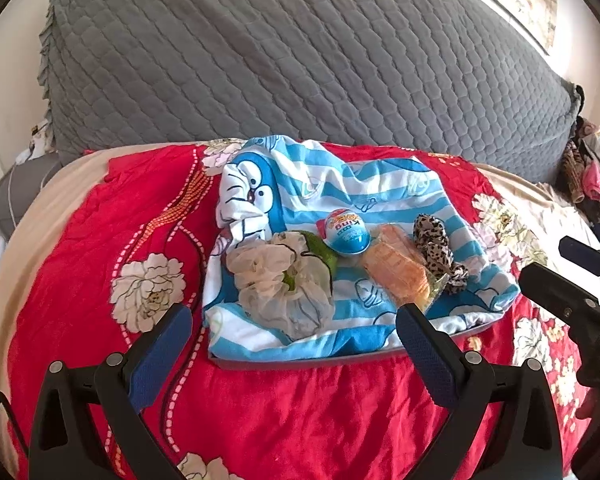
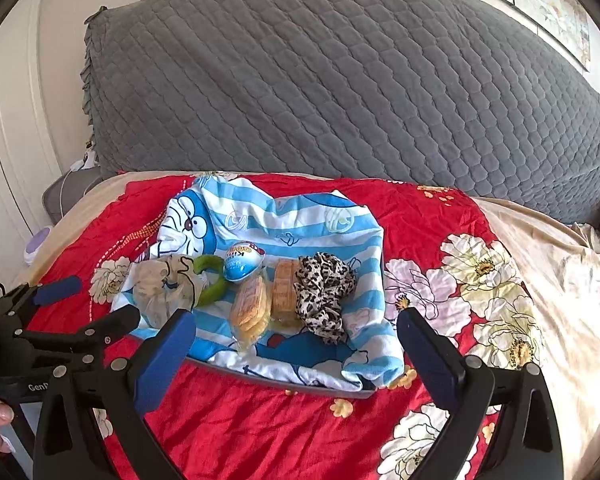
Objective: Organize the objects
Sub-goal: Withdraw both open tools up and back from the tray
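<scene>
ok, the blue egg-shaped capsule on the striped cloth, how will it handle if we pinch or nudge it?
The egg capsule looks smooth and rounded, so probably slippery between the fingers. Its shape suggests it rolls if nudged, though the soft striped cloth may damp that. Likely rigid and light.

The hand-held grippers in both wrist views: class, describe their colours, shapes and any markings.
Each hand-held gripper, left and right, has a black frame with two angled arms, silver round bolts at the joints, and long fingers faced with textured blue pads. In the right wrist view, the left tool's body carries white lettering starting "Gen". No cables or sleeves are clearly visible.
</scene>
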### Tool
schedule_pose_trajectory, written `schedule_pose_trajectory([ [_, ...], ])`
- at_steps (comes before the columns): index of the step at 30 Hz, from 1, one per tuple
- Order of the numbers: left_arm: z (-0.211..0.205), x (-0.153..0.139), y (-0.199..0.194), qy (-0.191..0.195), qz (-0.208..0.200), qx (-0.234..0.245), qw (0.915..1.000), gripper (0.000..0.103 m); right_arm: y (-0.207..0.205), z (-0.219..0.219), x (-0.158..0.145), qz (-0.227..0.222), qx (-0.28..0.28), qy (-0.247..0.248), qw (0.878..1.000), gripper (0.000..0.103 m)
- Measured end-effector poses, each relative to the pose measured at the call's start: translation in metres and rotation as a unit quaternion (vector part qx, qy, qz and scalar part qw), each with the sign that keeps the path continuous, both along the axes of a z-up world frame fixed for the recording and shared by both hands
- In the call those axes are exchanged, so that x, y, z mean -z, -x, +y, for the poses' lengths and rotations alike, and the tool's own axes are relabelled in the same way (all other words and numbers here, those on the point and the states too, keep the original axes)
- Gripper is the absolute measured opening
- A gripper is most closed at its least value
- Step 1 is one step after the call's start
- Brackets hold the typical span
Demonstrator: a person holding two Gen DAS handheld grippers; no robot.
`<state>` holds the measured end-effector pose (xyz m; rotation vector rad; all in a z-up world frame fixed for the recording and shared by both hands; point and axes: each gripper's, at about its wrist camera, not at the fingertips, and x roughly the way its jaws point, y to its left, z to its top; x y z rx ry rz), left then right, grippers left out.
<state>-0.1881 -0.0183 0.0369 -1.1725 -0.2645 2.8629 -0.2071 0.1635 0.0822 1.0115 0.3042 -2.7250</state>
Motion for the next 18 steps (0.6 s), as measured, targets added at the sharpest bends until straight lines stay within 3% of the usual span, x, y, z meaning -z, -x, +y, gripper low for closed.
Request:
schedule_pose_trajectory([
  [18, 0.000, -0.012, -0.024, 0.004, 0.006, -0.004, 1.0000, 0.102, -0.028, 0.003, -0.008, 0.007, -0.001, 0.004, 1.000, 0.101],
])
